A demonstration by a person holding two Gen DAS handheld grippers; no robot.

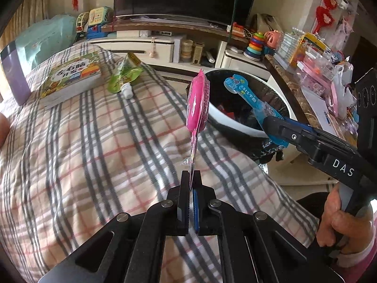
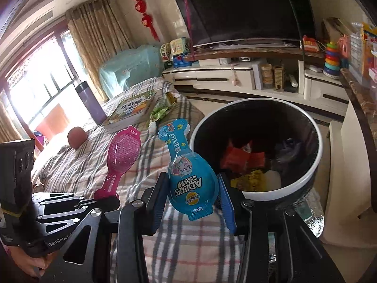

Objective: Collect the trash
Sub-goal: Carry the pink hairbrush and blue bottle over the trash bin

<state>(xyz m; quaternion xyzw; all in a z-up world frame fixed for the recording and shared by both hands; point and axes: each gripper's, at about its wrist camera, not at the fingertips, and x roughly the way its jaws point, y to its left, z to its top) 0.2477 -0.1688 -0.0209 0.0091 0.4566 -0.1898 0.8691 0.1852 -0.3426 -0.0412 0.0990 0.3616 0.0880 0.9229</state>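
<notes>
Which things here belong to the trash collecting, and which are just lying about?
Job:
- pink packet, pinched in left gripper
- blue packet, held in right gripper
- trash bin
- green pouch, on the checked blanket, probably trash too

Lying about:
- book
- purple bottle
- television
- stacking rings

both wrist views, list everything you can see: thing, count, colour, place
pink packet: 1, pink, held upright over the bed
blue packet: 1, blue, held beside the bin
trash bin: 1, white rim with black liner, next to the bed, wrappers inside
green pouch: 1, green, white cap, on the bed
book: 1, green cover, on the bed
bottle: 1, purple, behind the book
blanket: 1, plaid, on the bed
television: 1, black, on the stand
left gripper: fingers shut on pink packet
right gripper: fingers shut on blue packet
</notes>
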